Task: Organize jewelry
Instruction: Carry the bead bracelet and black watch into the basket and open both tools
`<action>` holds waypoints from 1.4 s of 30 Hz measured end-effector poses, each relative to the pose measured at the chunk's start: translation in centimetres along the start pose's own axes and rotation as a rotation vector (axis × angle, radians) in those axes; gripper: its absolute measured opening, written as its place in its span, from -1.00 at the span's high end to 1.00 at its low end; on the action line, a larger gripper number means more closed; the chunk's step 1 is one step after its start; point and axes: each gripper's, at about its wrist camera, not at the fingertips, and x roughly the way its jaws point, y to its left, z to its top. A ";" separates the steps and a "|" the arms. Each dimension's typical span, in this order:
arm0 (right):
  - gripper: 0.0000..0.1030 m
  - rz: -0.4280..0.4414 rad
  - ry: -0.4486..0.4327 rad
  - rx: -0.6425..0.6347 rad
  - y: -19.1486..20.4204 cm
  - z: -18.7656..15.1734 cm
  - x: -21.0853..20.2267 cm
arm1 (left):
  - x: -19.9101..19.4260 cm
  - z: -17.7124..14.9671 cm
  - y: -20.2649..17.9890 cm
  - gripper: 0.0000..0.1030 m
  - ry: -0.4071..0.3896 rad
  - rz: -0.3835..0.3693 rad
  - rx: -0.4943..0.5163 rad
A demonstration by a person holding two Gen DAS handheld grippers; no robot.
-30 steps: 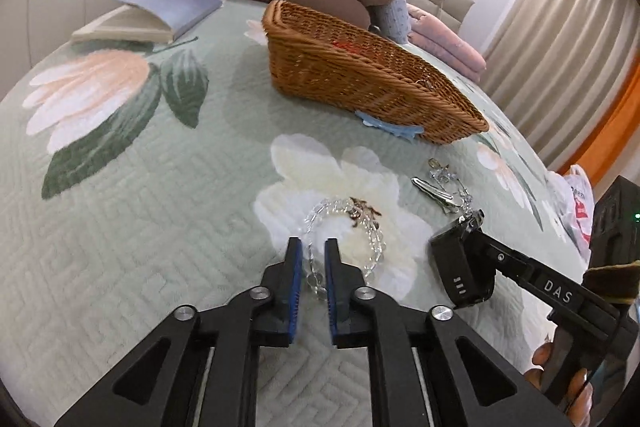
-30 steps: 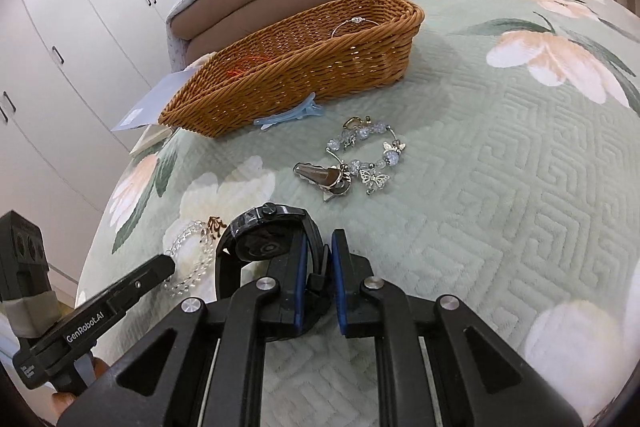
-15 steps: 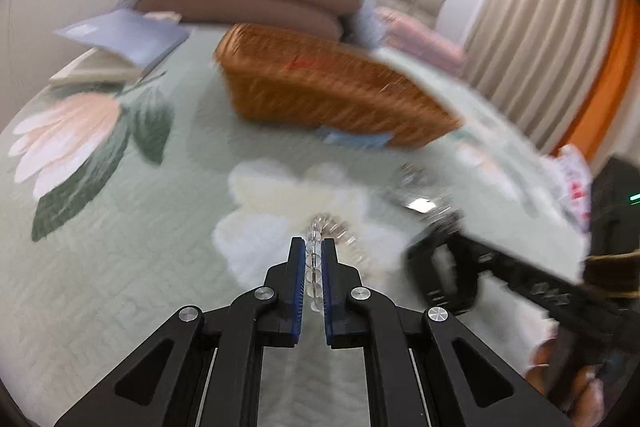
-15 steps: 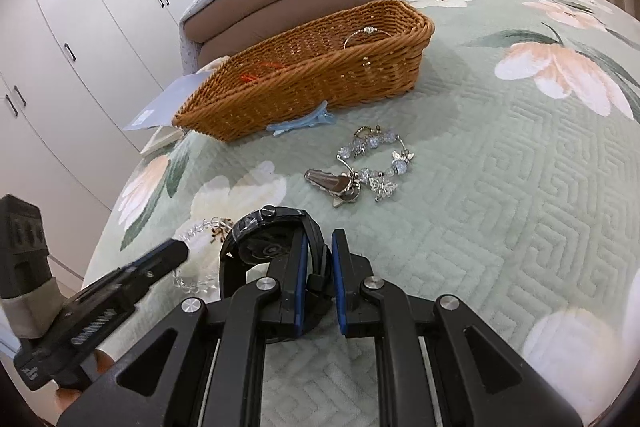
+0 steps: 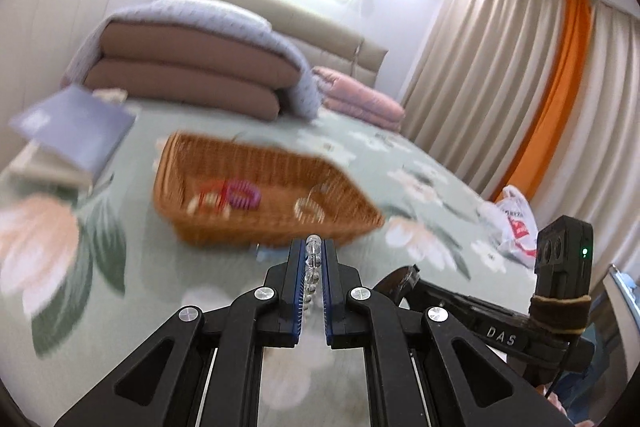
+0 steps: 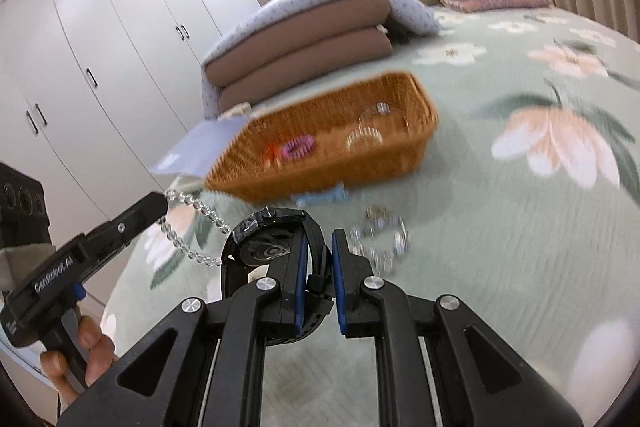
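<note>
My left gripper [image 5: 312,247] is shut on a clear bead bracelet [image 5: 311,267], held above the bed; from the right wrist view the bracelet [image 6: 192,231] dangles from the left gripper [image 6: 162,201]. My right gripper [image 6: 320,243] is shut on the strap of a black watch [image 6: 264,243], also lifted. The wicker basket [image 5: 256,195] [image 6: 332,139] lies ahead of both, holding a pink hair tie [image 6: 298,146], something red and clear bangles [image 6: 370,133]. A silver charm bracelet [image 6: 380,239] and a blue clip [image 6: 320,196] lie on the quilt in front of the basket.
Folded brown cushions under a grey cover [image 5: 192,67] and a pink blanket [image 5: 360,103] sit at the headboard. A blue booklet [image 5: 76,127] lies left of the basket, a plastic bag [image 5: 512,223] at the right bed edge. White wardrobes [image 6: 80,67] stand to the left.
Both grippers rose off the quilt, the left closing on the bead bracelet and lifting it, the right lifting the watch. The basket's inside has come into view.
</note>
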 end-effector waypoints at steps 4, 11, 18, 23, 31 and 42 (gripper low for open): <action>0.73 0.006 -0.052 -0.031 0.4 4.1 0.3 | 0.9 3.7 -1.1 0.85 -0.067 -0.013 0.048; 0.73 -0.052 -0.113 -0.091 0.0 11.6 4.7 | 6.4 8.5 1.4 0.85 -0.124 0.004 0.007; 0.73 -0.096 -0.047 -0.089 -2.4 13.0 12.5 | 12.6 7.5 6.2 0.85 -0.055 0.050 -0.078; 0.72 -0.100 0.037 -0.064 -4.4 11.1 15.9 | 13.9 6.3 6.8 0.85 -0.013 0.071 -0.060; 0.52 -0.110 0.028 -0.071 -4.5 10.8 15.7 | 15.0 5.5 6.4 0.85 0.017 0.103 -0.024; 0.15 -0.080 -0.072 -0.078 -4.3 11.3 13.8 | 12.7 5.6 6.6 -0.31 -0.061 0.117 -0.045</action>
